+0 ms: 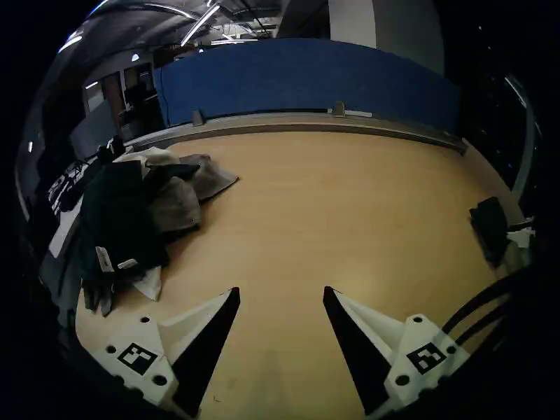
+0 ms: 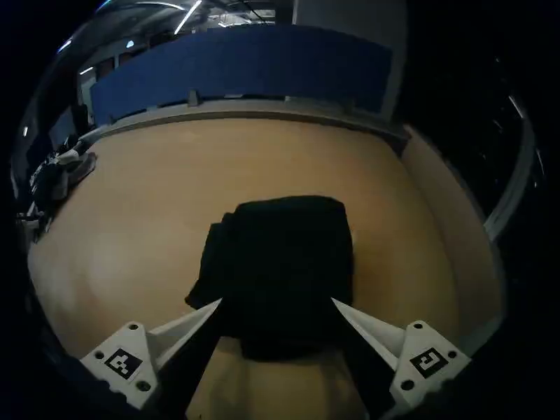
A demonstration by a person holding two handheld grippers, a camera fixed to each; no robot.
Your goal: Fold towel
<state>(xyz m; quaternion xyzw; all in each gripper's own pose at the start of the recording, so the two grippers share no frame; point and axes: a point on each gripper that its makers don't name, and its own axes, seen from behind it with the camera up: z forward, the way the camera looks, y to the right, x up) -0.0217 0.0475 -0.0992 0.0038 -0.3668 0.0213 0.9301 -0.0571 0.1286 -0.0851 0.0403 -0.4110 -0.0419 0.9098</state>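
Left gripper view: saw left gripper low over the wooden table, jaws spread wide, nothing pinched, bare wood between them. Noted a crumpled heap of towels at the far left of the table, dark, grey and beige pieces mixed, well apart from the jaws. Spotted a dark folded towel, small, at the right edge of the table. Logged a blue partition along the far edge and black cables at lower right.

Right gripper view: saw right gripper over the table, jaws spread here too. Found the dark folded towel flat on the wood, straight ahead, its near edge reaching in between the two fingertips; couldn't tell whether it touched the fingers. Noted the heap of towels, tiny, at far left, and the blue partition behind.
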